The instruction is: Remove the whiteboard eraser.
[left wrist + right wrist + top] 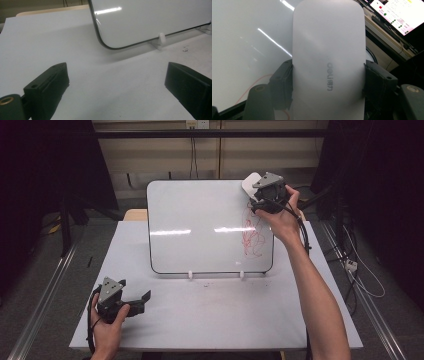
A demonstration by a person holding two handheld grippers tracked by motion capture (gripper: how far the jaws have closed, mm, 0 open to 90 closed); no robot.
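High view: a white surface [215, 315] carries a whiteboard [200, 220] propped on two small white feet [190, 275], its face tilted back toward the far edge. Red scribbles [252, 232] mark the board's right portion, close to its right rim.

The right tool [257, 195], held in the person's right hand [280, 217], is at the board's upper right corner. In the right gripper view its two black jaws are clamped on the long sides of a white whiteboard eraser [328, 57] with grey lettering on its back; the eraser's rounded end points away from the camera, over the board's glossy face [244, 50]. A lit monitor [397, 15] stands beyond the board's edge at upper right of that view.

The left tool [140, 302], in the left hand [107, 327], rests low near the surface's front left corner, well apart from the board. In the left gripper view its jaws stand wide apart with bare surface [112, 82] between them; the board's rounded lower corner [103, 43] and one foot [161, 40] lie ahead.

A broad open strip of surface runs between the board's lower rim and the front edge, and narrower margins flank the board at left and right.
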